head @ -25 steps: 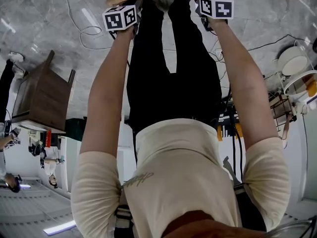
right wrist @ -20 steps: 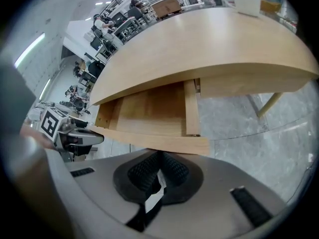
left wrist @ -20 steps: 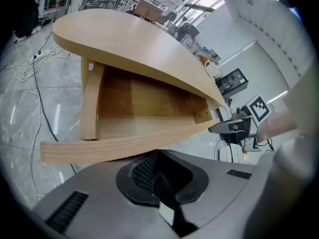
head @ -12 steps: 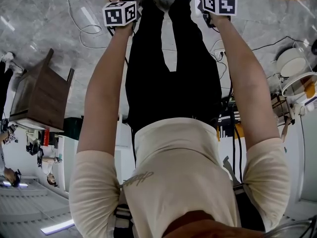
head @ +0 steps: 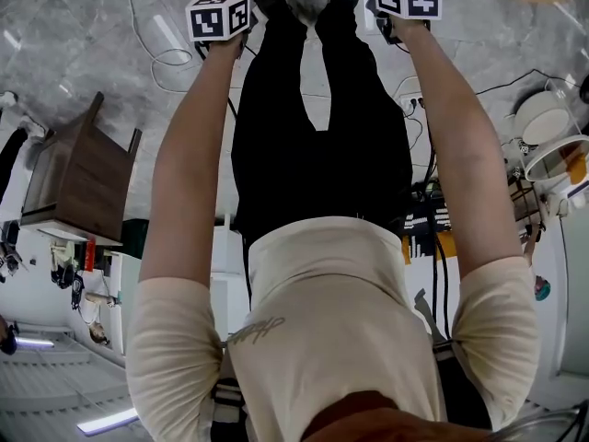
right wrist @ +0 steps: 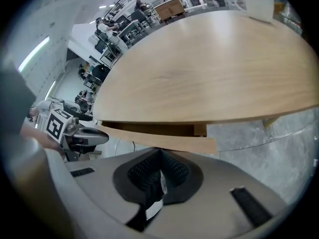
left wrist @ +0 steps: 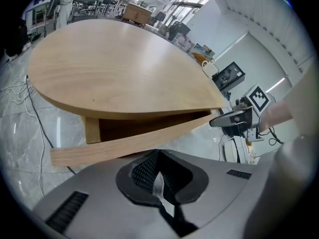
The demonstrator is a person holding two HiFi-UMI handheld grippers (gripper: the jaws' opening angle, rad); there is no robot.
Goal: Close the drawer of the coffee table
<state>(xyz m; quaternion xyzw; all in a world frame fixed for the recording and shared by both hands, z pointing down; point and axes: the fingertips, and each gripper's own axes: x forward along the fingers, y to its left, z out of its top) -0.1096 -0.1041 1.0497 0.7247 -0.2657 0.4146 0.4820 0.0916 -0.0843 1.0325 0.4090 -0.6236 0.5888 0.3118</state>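
A grey marble floor (head: 83, 53) with loose cables (head: 155, 52) lies under a light wooden table (left wrist: 124, 68), whose drawer (left wrist: 129, 142) stands a little open below the top. The drawer front runs crosswise directly ahead of the left gripper (left wrist: 158, 154) and the right gripper (right wrist: 160, 153), and both seem about equally near to it. Each gripper has its jaws pressed together with nothing between them, so I judge that a straight push forward with both tips would close the drawer.

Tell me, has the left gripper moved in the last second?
Yes. Judged against the dark brown wooden cabinet, the left gripper has shifted up the head view, farther from the person's torso.
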